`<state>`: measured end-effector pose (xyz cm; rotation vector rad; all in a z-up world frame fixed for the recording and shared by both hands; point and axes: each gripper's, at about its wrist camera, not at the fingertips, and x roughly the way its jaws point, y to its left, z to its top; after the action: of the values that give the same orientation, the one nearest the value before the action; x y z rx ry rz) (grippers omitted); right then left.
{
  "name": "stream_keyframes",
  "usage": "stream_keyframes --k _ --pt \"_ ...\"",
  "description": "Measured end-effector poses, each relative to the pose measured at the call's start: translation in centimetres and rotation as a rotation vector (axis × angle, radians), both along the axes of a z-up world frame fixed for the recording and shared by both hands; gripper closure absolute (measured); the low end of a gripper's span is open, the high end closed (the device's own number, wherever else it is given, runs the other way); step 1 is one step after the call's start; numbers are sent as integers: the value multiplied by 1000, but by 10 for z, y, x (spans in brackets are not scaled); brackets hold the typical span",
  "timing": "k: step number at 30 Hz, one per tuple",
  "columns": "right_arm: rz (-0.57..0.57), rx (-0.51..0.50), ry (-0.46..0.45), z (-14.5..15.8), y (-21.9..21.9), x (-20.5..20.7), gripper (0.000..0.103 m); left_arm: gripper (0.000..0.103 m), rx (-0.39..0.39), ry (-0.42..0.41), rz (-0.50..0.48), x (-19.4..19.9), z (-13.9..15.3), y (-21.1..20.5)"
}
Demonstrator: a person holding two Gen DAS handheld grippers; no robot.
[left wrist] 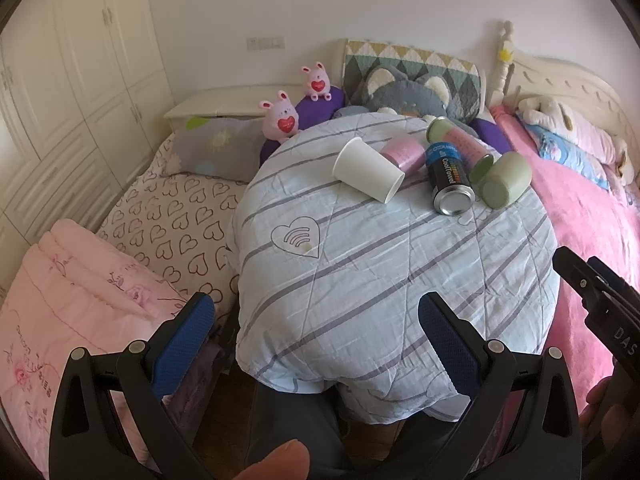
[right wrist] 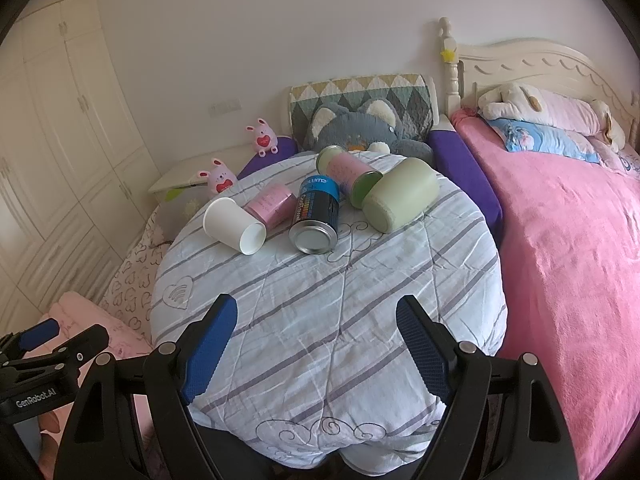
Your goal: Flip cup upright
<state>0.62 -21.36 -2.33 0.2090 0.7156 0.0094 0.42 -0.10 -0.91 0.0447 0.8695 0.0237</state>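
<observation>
A white paper cup (left wrist: 368, 175) lies on its side on the striped quilt-covered surface (left wrist: 380, 264), open mouth toward me; it also shows in the right wrist view (right wrist: 233, 225). A pale green cup (left wrist: 505, 179) (right wrist: 401, 200) lies on its side too, base toward me. My left gripper (left wrist: 316, 320) is open and empty, well short of the cups, above the near edge. My right gripper (right wrist: 316, 324) is open and empty, also near the front edge. The right gripper's side (left wrist: 592, 292) shows in the left wrist view, and the left gripper (right wrist: 44, 344) in the right wrist view.
A pink cup (left wrist: 403, 155), a black and blue can (left wrist: 450, 178) and a pink tube with green ends (left wrist: 460, 140) lie among the cups. Pink plush toys (left wrist: 282, 118) and a grey plush (left wrist: 404, 94) sit behind. A pink blanket (left wrist: 592, 216) lies right, a heart-print sheet (left wrist: 172, 224) left.
</observation>
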Motion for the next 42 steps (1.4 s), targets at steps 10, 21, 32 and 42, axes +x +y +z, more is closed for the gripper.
stream_keyframes --k 10,21,32,42 --pt "6 -5 22 -7 -3 15 20 0 6 13 0 16 -7 -3" --pt "-5 -4 67 -21 -12 49 20 0 22 58 -20 59 -22 -19" --pt "-60 -10 149 -45 -34 115 20 0 16 111 -5 126 -50 -28" --pt "-223 49 235 -74 -80 191 20 0 12 138 3 188 -74 -40"
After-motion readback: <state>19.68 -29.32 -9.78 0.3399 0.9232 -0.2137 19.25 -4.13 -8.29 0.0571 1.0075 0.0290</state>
